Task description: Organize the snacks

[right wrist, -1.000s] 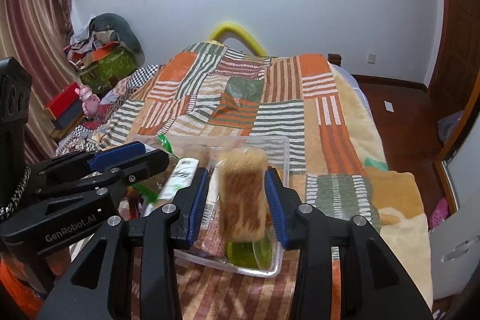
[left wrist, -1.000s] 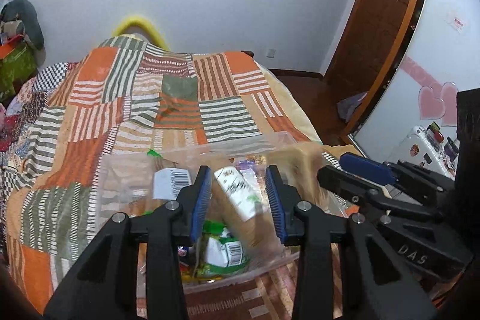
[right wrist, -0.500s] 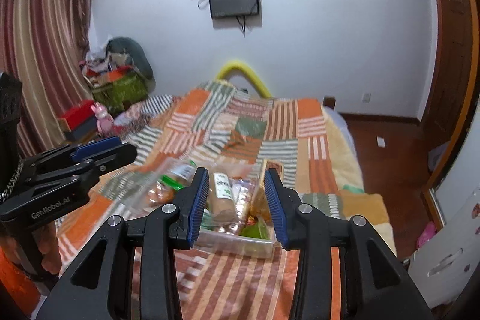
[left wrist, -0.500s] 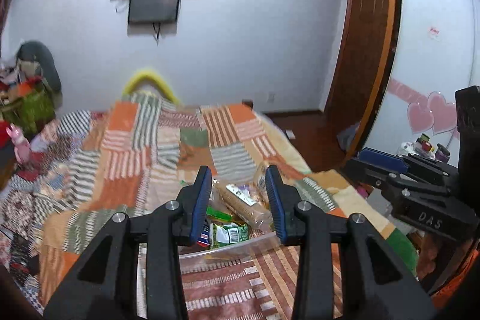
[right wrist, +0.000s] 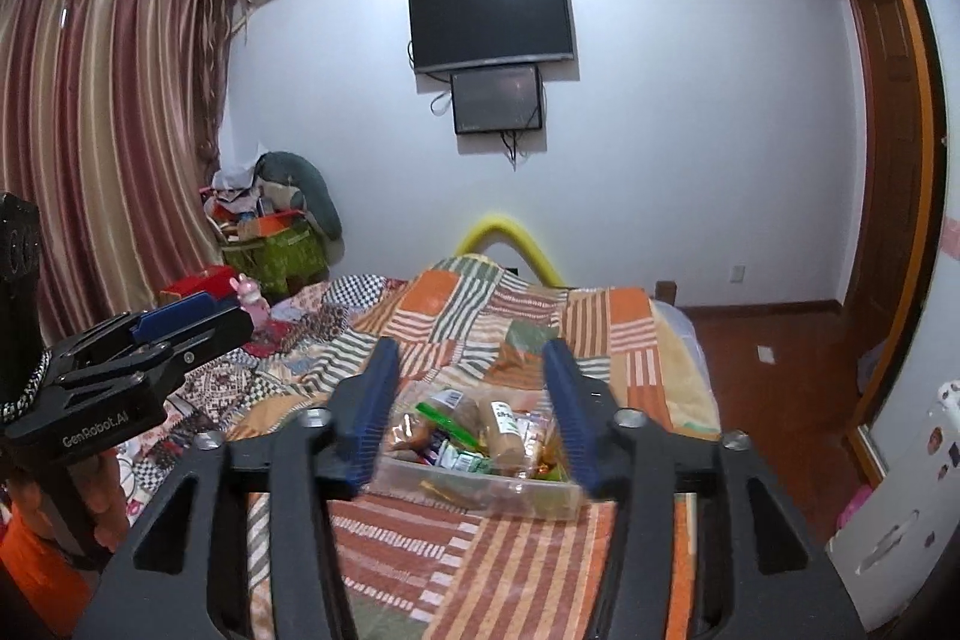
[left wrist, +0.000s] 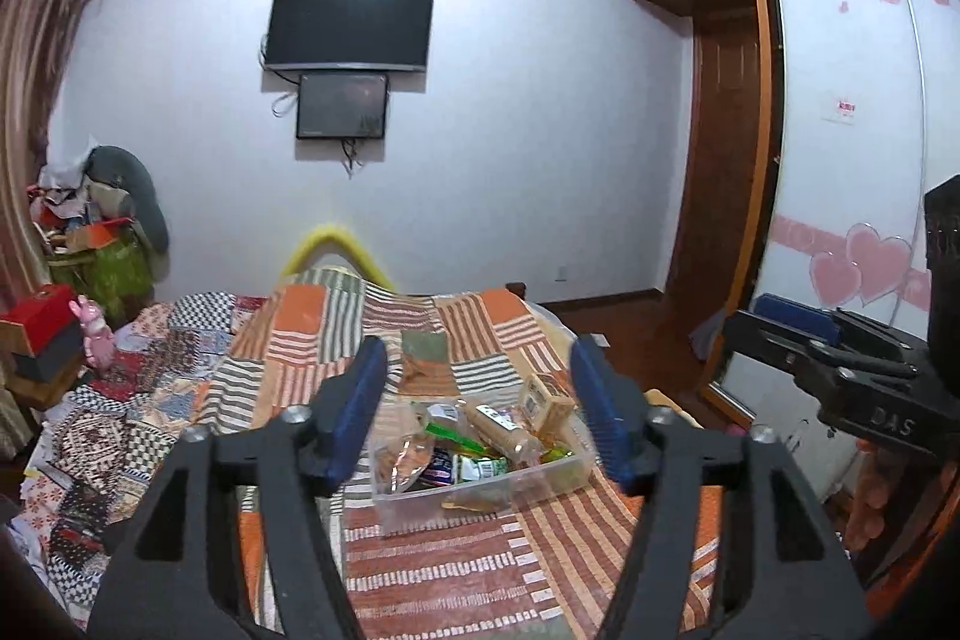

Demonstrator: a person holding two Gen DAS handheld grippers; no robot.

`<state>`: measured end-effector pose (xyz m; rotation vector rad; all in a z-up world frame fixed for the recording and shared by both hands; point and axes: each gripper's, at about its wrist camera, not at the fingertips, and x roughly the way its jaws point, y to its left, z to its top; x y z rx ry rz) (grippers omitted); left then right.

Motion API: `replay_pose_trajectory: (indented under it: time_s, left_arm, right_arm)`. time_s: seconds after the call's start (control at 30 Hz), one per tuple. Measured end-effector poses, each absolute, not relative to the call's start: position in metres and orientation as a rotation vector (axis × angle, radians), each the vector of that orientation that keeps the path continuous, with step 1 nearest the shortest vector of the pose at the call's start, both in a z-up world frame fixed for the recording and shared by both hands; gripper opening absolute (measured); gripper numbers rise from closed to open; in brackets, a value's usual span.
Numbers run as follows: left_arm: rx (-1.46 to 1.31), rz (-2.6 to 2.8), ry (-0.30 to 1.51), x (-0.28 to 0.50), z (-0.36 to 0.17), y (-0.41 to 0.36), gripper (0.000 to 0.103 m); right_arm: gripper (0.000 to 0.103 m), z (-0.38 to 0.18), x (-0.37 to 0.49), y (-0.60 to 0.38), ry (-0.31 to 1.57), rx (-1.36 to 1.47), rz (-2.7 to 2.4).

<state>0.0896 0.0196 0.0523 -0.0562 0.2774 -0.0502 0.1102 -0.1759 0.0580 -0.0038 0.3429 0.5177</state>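
The bed (left wrist: 456,340), under its striped patchwork quilt (right wrist: 480,316), fills the room ahead of me, and on the wall past its far end hangs a dark television (left wrist: 350,25) with a smaller screen (left wrist: 342,106) beneath. A clear plastic bin (left wrist: 480,487) sits on the quilt near the bed's near edge, a little toward the right edge. Packed inside it are the snacks (left wrist: 480,430): wrapped bread rolls, a tan box, green and blue packets. My left tool (left wrist: 477,412) is above the bin with its jaws opening, nothing between them. My right tool (right wrist: 471,400) hangs likewise, jaws opening and gripping nothing, the bin showing through the gap but well beyond the tips.
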Motion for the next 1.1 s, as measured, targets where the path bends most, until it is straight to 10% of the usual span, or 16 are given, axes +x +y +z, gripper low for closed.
replay_pose_trajectory:
  time_s: [0.4, 1.1]
  left_arm:
    - [-0.062, 0.007, 0.237, 0.066, 0.047, 0.022, 0.102]
    - [-0.045, 0.0, 0.239, 0.063, 0.041, 0.018, 0.103]
  right_arm:
    - [0.103, 0.054, 0.092, -0.17, 0.274, -0.011, 0.452]
    - [0.103, 0.047, 0.076, -0.178, 0.273, -0.013, 0.436]
